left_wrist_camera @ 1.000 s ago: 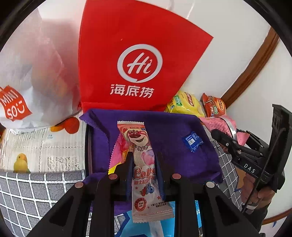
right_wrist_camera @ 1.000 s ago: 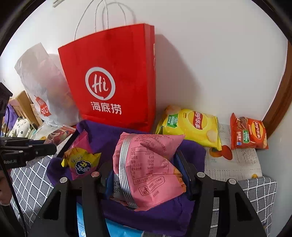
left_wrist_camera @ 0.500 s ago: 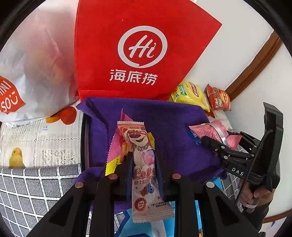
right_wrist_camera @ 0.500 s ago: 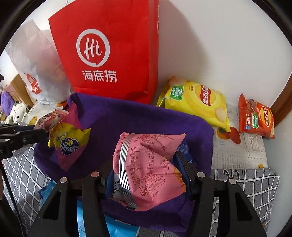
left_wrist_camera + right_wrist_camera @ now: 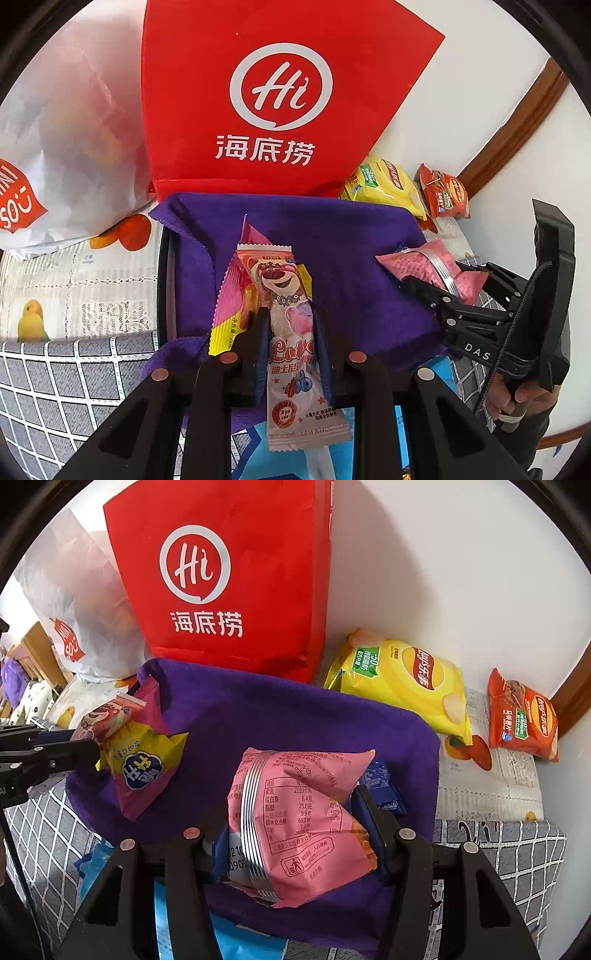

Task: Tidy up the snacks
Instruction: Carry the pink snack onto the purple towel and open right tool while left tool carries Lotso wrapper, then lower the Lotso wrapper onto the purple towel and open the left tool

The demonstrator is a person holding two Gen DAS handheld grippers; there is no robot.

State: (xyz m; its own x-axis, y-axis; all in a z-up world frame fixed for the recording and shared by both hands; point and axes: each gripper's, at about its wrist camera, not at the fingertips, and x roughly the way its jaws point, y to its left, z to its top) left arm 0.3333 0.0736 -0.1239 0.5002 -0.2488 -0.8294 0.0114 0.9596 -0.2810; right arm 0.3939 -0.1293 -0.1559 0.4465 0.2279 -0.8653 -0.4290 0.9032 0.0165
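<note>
My left gripper is shut on a slim pink bear-print candy packet, held over the purple cloth. A pink-and-yellow snack pack lies just under that packet; I cannot tell if it is gripped too. My right gripper is shut on a puffy pink snack bag with silver stripes, low over the near right part of the purple cloth. A small blue packet lies on the cloth beside the right finger. The right gripper and its pink bag show at right in the left wrist view.
A red paper bag and a white plastic bag stand against the wall behind the cloth. A yellow chip bag and an orange chip bag lie at the back right. A blue pack pokes out under the cloth's near edge.
The right gripper has come down toward the purple cloth with the pink bag, and now covers part of the small blue packet. The left gripper has hardly moved.
</note>
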